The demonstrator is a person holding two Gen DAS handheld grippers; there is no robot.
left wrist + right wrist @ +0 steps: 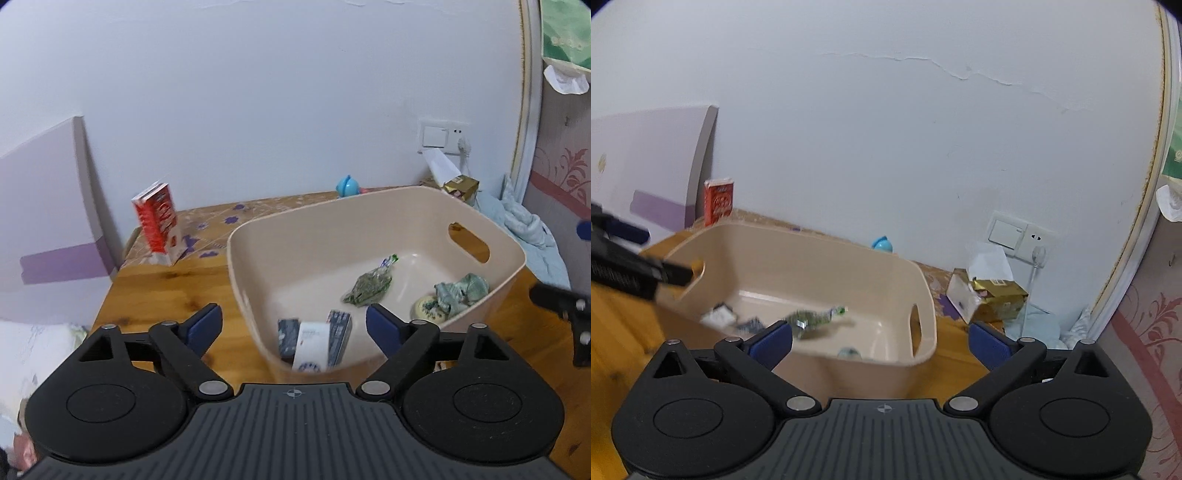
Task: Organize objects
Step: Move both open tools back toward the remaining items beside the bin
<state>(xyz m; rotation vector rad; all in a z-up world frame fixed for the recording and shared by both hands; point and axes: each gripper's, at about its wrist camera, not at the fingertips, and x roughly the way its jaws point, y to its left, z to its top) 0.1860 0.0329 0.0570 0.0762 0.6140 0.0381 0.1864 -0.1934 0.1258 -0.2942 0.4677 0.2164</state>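
A beige plastic bin stands on the wooden table. It holds a green snack packet, a crumpled green wrapper, a round tin and a dark and white box. My left gripper is open and empty, over the bin's near rim. My right gripper is open and empty, above the bin and its packet. A red box stands upright at the table's back left; it also shows in the right wrist view.
A gold tissue pack and a blue toy sit by the wall under a socket. A white and purple board leans at the left. Blue bedding lies at the right. The left gripper's side shows in the right wrist view.
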